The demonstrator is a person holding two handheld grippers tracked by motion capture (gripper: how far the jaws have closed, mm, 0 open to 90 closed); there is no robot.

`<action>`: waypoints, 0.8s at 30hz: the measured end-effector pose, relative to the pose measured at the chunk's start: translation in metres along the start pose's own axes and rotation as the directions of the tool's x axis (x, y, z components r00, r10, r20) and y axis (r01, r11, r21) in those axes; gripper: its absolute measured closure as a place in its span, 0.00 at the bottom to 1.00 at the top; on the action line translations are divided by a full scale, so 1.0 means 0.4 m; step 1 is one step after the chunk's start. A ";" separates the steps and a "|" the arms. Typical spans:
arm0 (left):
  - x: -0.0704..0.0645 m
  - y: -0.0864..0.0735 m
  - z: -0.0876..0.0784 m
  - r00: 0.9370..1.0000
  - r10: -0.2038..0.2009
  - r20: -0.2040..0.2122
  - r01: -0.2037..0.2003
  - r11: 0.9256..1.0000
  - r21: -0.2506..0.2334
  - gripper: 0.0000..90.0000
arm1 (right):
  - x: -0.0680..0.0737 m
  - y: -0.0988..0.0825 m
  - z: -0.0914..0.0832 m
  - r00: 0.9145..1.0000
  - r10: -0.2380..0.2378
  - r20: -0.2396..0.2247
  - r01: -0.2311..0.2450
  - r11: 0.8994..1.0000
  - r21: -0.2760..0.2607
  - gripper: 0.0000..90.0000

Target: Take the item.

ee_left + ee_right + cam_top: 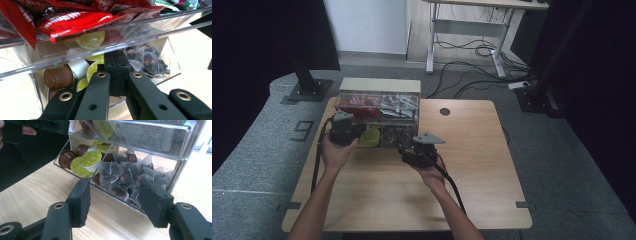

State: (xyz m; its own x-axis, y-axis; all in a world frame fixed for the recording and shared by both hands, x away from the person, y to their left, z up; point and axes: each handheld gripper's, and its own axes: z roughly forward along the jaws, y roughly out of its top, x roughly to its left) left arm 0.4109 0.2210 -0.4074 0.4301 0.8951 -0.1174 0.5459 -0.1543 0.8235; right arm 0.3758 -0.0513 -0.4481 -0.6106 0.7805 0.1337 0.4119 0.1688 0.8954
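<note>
Clear organizer [379,90] sits at 12 o'clock on the table [412,200]. Left gripper [117,67]: jaws fully closed, empty, nose at the lower drawer's capsules [58,76]. Right gripper [113,202]: jaws half open, nothing gripped, facing tea bags [125,177]. Red packets [72,22] cut off at frame top; drawer depths murky.

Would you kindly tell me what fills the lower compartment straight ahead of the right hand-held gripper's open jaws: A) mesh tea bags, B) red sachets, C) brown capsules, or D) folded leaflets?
A: in the right gripper view, the right hand-held gripper faces translucent tea bags behind the clear organizer wall.
</note>
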 end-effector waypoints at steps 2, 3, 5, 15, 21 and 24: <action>0.000 0.000 0.000 1.000 0.001 -0.001 -0.001 1.000 0.001 1.00 | 0.000 0.000 0.008 1.000 -0.001 0.001 0.001 1.000 0.002 0.48; 0.000 0.001 0.000 1.000 0.001 0.000 -0.001 1.000 0.001 1.00 | 0.000 0.000 0.012 1.000 -0.003 0.001 0.003 1.000 0.003 0.48; 0.000 0.001 0.000 1.000 0.001 0.001 -0.001 1.000 0.002 1.00 | 0.000 0.000 0.019 1.000 0.000 0.002 0.000 1.000 0.004 0.48; 0.001 0.001 -0.001 1.000 -0.002 0.004 0.002 1.000 0.002 1.00 | 0.008 0.001 0.053 1.000 -0.010 -0.007 0.010 1.000 0.013 0.51; 0.001 0.001 -0.002 1.000 -0.001 0.004 0.001 1.000 0.003 1.00 | 0.009 0.000 0.077 1.000 -0.015 -0.005 0.015 1.000 0.021 0.53; 0.000 0.002 -0.002 1.000 -0.001 0.002 0.001 1.000 0.002 1.00 | 0.009 -0.002 0.089 1.000 -0.015 -0.003 0.015 1.000 0.023 0.54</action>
State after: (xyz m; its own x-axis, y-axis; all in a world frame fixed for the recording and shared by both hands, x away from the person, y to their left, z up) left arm 0.4107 0.2213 -0.4065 0.4316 0.8941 -0.1192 0.5479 -0.1548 0.8221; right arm 0.3974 -0.0271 -0.4635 -0.6186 0.7762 0.1217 0.4182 0.1942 0.8874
